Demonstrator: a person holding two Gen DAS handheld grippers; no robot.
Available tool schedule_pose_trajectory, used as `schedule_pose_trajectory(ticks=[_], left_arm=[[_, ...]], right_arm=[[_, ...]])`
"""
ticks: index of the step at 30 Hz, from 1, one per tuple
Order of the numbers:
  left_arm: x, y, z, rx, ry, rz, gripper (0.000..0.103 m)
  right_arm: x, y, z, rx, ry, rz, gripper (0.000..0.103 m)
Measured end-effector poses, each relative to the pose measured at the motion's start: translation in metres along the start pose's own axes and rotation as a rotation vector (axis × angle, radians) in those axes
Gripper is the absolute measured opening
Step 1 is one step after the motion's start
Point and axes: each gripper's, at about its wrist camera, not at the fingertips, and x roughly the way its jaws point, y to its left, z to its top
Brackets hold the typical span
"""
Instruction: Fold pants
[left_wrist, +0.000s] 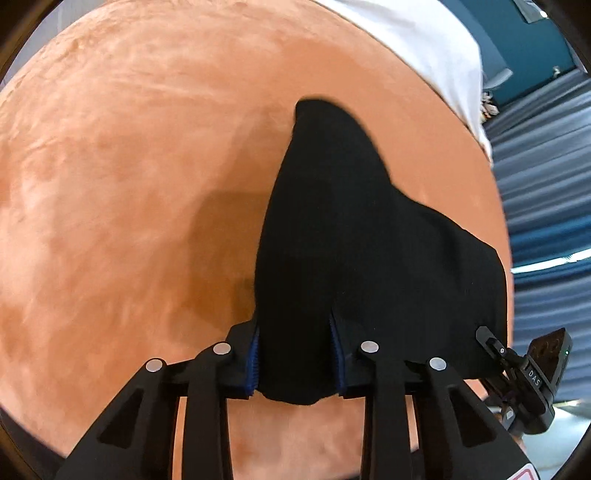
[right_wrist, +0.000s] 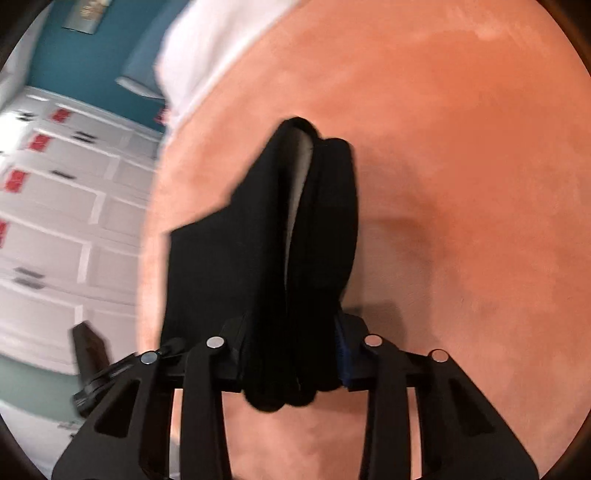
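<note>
Left gripper (left_wrist: 297, 356): the 2 fingers are pinched on a bunched edge of the black pants (left_wrist: 354, 236). Cloth fills the gap between the blue pads (left_wrist: 254, 360) and a small tail hangs out behind them.

Right gripper (right_wrist: 291, 356): the 2 fingers are likewise clamped on a thicker bundle of the pants (right_wrist: 258, 240), several layers deep, with rolled folds bulging below the pinch point.

Garment position: the pants hang between the 2 tools, lifted above the orange plush surface (left_wrist: 110, 166), and cast a shadow on it. In the left view the right gripper is visible at the far corner of the cloth (left_wrist: 517, 354). In the right view a pale lining (right_wrist: 301, 173) shows between 2 hanging layers. Whether the lowest end touches the surface cannot be determined.

Beyond the garment: a white sheet (left_wrist: 424, 48) lies at the edge of the orange surface. White cabinet fronts (right_wrist: 66, 206) stand farther off.

Assessed faults:
1. Layer slip. The right pinch holds a thick stack, so an inner layer may slide out under the cloth's weight.
2. Uneven fold. The hanging layers are parted, so lowering them as they are may trap a crease.
3. Drag. The plush pile may grip the cloth and skew the edges during placement.
</note>
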Motion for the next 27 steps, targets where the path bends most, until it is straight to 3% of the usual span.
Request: schedule_pose_trajectory(ticks=[4, 6, 7, 8, 9, 10, 12, 13, 14, 16, 18, 22, 23, 26, 27], left_arm=[[-0.03, 0.02, -0.054, -0.028, 0.069, -0.014, 0.035], [-0.014, 0.032, -0.084, -0.02, 0.095, 0.124, 0.04], [-0.008, 0.036, -0.09, -0.014, 0.084, 0.167, 0.043], [-0.009, 0.037, -0.094, -0.02, 0.071, 0.158, 0.043], [-0.023, 0.035, -0.097, -0.026, 0.03, 0.152, 0.042], [-0.037, 0.029, -0.1, -0.005, -0.012, 0.184, 0.042], [-0.069, 0.017, -0.104, 0.073, -0.146, 0.29, 0.047], [-0.083, 0.008, -0.103, 0.123, -0.225, 0.358, 0.062], [-0.09, 0.003, -0.102, 0.15, -0.265, 0.418, 0.068], [-0.093, -0.007, -0.098, 0.183, -0.299, 0.533, 0.07], [-0.105, 0.011, -0.116, 0.187, -0.287, 0.563, 0.07], [-0.099, 0.013, -0.107, 0.156, -0.247, 0.55, 0.07], [-0.099, 0.012, -0.115, 0.156, -0.245, 0.559, 0.07], [-0.099, 0.029, -0.111, 0.156, -0.234, 0.585, 0.07], [-0.101, 0.032, -0.11, 0.158, -0.234, 0.586, 0.07]], right_arm=[[-0.038, 0.019, -0.036, -0.051, 0.042, 0.01, 0.033], [-0.04, -0.002, -0.064, -0.048, 0.092, -0.019, 0.037], [-0.028, -0.013, -0.076, -0.053, 0.123, -0.057, 0.045], [-0.012, -0.029, -0.091, -0.052, 0.16, -0.139, 0.055], [-0.008, -0.043, -0.102, -0.018, 0.149, -0.15, 0.055], [-0.018, -0.049, -0.104, 0.05, 0.102, -0.097, 0.054], [-0.048, -0.039, -0.102, 0.082, -0.022, -0.094, 0.042], [-0.066, -0.024, -0.101, 0.025, -0.1, -0.118, 0.034], [-0.079, 0.007, -0.096, -0.105, -0.148, -0.158, 0.021], [-0.08, 0.056, -0.089, -0.271, -0.145, -0.177, 0.014], [-0.054, 0.107, -0.083, -0.384, -0.077, -0.092, 0.01], [0.047, 0.171, -0.082, -0.523, 0.035, -0.093, 0.01], [0.074, 0.175, -0.083, -0.512, 0.077, -0.094, 0.01], [0.172, 0.168, -0.097, -0.492, 0.187, -0.208, 0.009], [0.183, 0.165, -0.101, -0.511, 0.173, -0.183, 0.009]])
